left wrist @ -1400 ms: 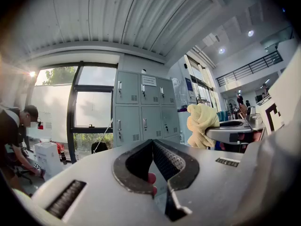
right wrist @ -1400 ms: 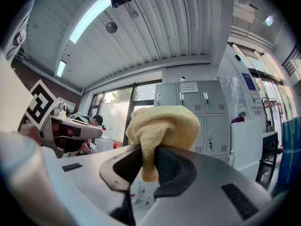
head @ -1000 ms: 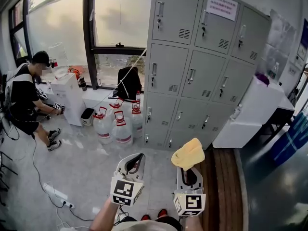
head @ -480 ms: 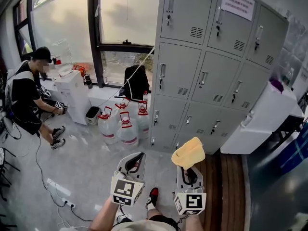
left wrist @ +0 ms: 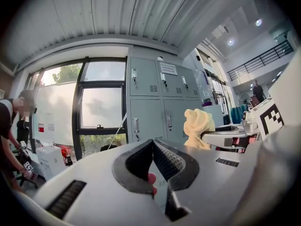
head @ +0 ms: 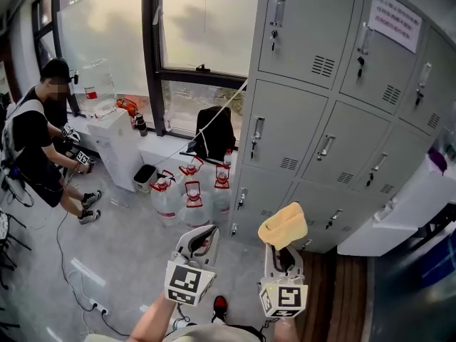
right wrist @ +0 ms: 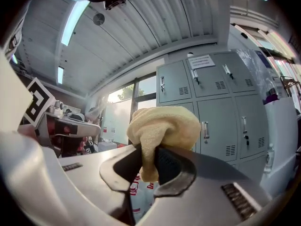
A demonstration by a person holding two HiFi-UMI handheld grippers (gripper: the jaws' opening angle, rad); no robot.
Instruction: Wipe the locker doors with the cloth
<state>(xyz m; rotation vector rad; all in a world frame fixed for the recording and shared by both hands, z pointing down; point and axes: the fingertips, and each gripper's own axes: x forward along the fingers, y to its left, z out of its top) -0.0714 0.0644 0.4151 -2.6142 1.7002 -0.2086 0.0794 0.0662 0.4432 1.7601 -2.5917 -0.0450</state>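
1. A person stands facing a bank of grey lockers (head: 313, 112) beside a tall window (head: 199, 27), a two-jaw gripper in each hand. Both grippers are held low and well apart from the doors.
2. The right gripper (head: 283, 250) is clamped on a yellow cloth (head: 283, 224). Its jaws pinch the lower folds, while most of the fabric bulges above the tips in a loose bundle.
3. The left gripper (head: 200, 238) carries nothing. Its jaws are closed tip to tip, and what appears to be a red shoe toe shows through the gap behind the pads.
4. The cloth looks soft, light and fluffy. It should flatten under pressure and drag rather than slide on painted metal.
5. The present hold near the cloth's base seems sound, leaving a padded crown to press against a door. A loose edge could still snag on the handles and key locks that stand out from each door.
6. No door is touched yet, so by this view the wiping has not begun. The middle and lower rows lie nearest, ahead of the right gripper.
7. Off to the left, another person (head: 32, 144) bends near a white cabinet (head: 114, 144). Red-capped water jugs (head: 192, 201) stand on the floor just beside the lockers' left end.
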